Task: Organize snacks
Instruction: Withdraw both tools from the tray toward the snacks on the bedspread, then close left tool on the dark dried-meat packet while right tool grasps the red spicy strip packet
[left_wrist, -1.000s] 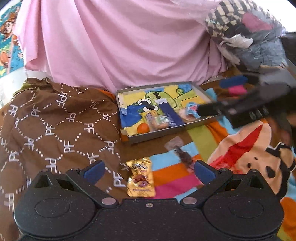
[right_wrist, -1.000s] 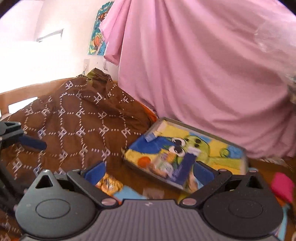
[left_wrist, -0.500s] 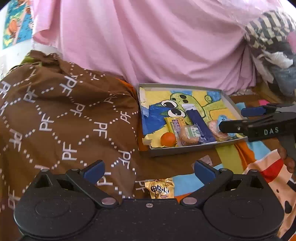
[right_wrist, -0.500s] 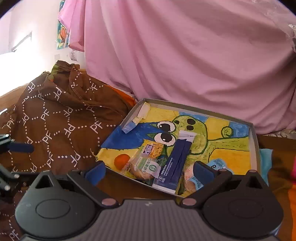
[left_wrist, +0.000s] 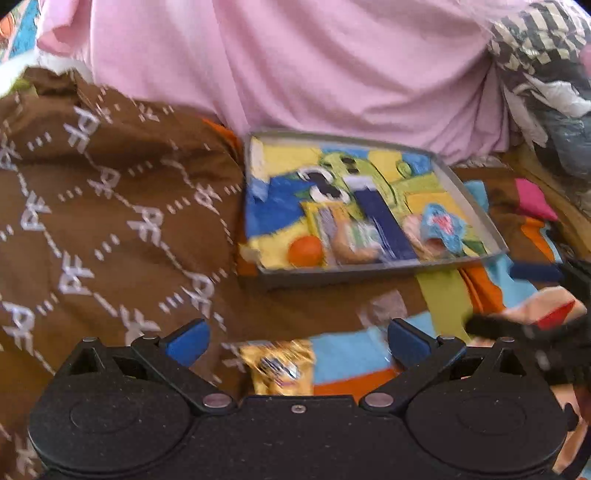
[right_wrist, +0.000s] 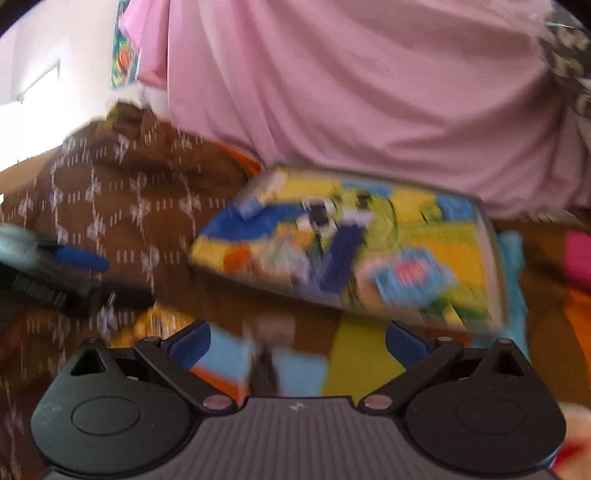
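Snacks in and beside grey tray (left_wrist: 476, 206)

Inside, near front edge: orange ball (left_wrist: 305, 251), navy stick pack (left_wrist: 384, 221), blue wrapper (left_wrist: 441, 225). Outside, lying flat: gold packet (left_wrist: 280, 365), clear wrapper (left_wrist: 384, 308).

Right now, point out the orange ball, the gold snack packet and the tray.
orange ball (left_wrist: 305, 251), left wrist view, middle of the ball.
gold snack packet (left_wrist: 280, 365), left wrist view, printed face.
tray (left_wrist: 332, 275), left wrist view, near grey wall.

Left gripper (left_wrist: 295, 339): jaws spread wide, nothing between them.
Right gripper (right_wrist: 298, 338): jaws spread wide, nothing gripped; blurred.
Blue pads (left_wrist: 186, 340): well apart.
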